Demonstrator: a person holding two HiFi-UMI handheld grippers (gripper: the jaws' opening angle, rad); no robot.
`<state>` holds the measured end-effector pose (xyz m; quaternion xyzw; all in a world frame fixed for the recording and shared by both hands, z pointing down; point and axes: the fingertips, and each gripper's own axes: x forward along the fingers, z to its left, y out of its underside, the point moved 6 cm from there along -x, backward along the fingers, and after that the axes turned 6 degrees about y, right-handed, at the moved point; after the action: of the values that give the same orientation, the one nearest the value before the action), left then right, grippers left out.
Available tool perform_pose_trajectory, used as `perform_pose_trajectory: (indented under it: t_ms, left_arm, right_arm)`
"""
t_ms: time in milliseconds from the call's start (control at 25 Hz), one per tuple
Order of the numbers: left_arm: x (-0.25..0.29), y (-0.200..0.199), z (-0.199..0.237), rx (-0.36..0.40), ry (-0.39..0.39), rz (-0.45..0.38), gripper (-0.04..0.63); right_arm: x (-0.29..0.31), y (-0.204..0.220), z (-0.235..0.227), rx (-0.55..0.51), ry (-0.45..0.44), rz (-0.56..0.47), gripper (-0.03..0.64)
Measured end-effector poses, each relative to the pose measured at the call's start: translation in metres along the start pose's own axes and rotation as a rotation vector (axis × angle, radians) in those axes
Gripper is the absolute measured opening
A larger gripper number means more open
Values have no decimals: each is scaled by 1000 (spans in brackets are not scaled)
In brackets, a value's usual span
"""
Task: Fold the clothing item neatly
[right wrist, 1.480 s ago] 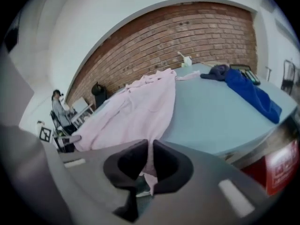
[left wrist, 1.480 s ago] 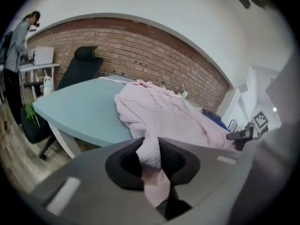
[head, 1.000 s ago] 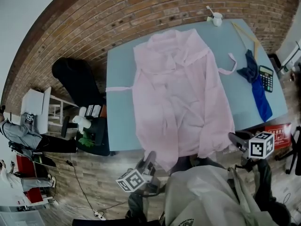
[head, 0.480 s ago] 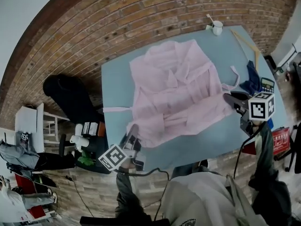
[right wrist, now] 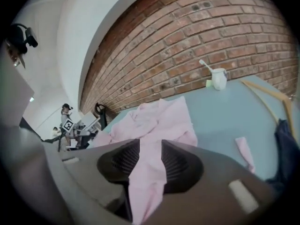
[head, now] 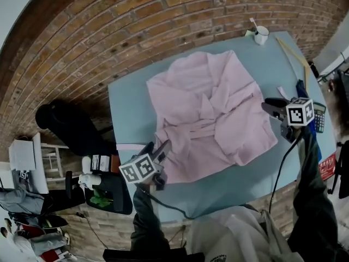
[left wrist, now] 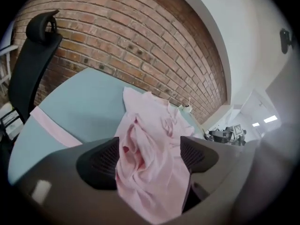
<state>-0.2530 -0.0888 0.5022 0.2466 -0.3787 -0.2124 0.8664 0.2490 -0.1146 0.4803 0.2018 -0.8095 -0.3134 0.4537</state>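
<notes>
i'm looking at the pale pink fabric garment [head: 218,119] lying on the light blue tabletop [head: 128,105], its lower part doubled up over its upper half. my left gripper [left wrist: 150,154] is letting go: its jaws have just been opening wide, with bunched pink cloth sitting loose between them. my right gripper [right wrist: 146,161] is releasing too, jaws parting around a fold of the same cloth.

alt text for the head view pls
Half-folded pink garment on a light blue table by a brick wall. The left gripper and right gripper sit at its left and right edges, jaws just opening with fabric between them.
</notes>
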Motion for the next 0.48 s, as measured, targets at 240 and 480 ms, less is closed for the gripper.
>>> perform_pose_trajectory:
  t_ms: [240, 480]
  left_arm:
    - [-48, 64, 34, -29, -215, 50, 457]
    - [-71, 143, 27, -186, -225, 77, 492]
  right_arm:
    - [-42, 57, -11, 24, 235, -14, 144]
    - [-77, 175, 32, 245, 390, 3, 262]
